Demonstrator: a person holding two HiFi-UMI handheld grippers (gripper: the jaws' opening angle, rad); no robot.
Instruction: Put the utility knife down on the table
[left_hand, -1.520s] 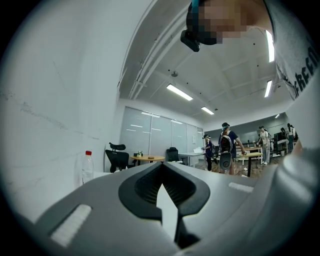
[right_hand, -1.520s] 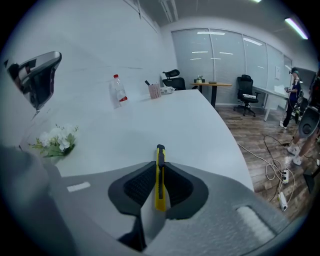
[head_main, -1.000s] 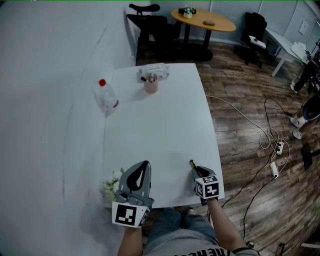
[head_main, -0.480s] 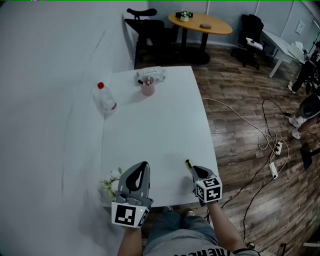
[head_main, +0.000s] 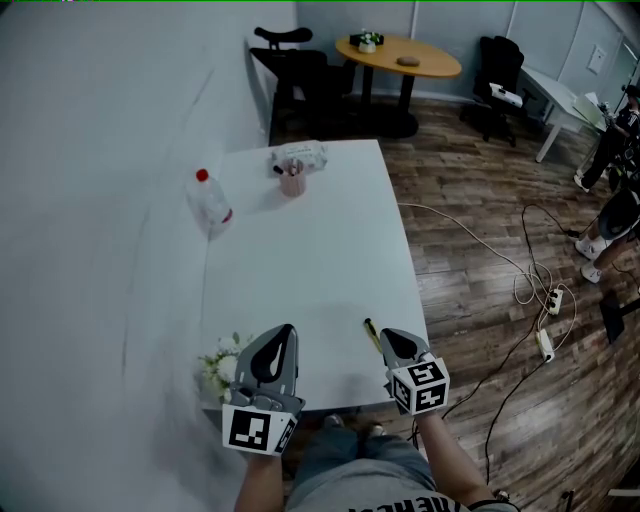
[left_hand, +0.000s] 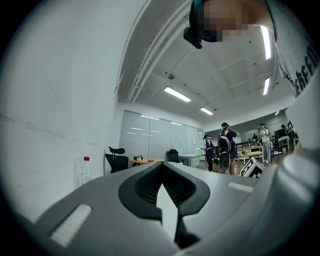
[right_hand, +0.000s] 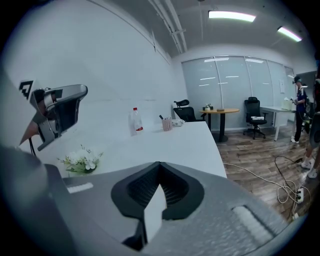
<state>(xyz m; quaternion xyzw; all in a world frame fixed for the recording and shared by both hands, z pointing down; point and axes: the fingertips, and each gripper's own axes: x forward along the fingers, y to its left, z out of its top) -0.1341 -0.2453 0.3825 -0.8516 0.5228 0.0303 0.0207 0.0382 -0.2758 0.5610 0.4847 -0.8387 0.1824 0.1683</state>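
The utility knife (head_main: 370, 334), slim, yellow and black, lies on the white table (head_main: 300, 260) near its front edge. My right gripper (head_main: 388, 337) sits just right of the knife, jaws together with nothing showing between them. The right gripper view shows those jaws (right_hand: 159, 165) pressed shut over the tabletop, and the knife is hidden below them. My left gripper (head_main: 289, 330) hovers at the front left of the table, also shut and empty. In its own view the left gripper (left_hand: 162, 166) points up across the room.
A clear bottle (head_main: 208, 197) with a red cap stands at the table's left edge. At the far end are a pink cup (head_main: 292, 183) of pens and a packet (head_main: 300, 155). White flowers (head_main: 218, 365) lie by the left gripper. Cables (head_main: 530, 290) trail on the floor at right.
The right gripper has drawn back slightly toward me and to the right, so more of the knife shows on the table beside its tip. The left gripper has stayed put.
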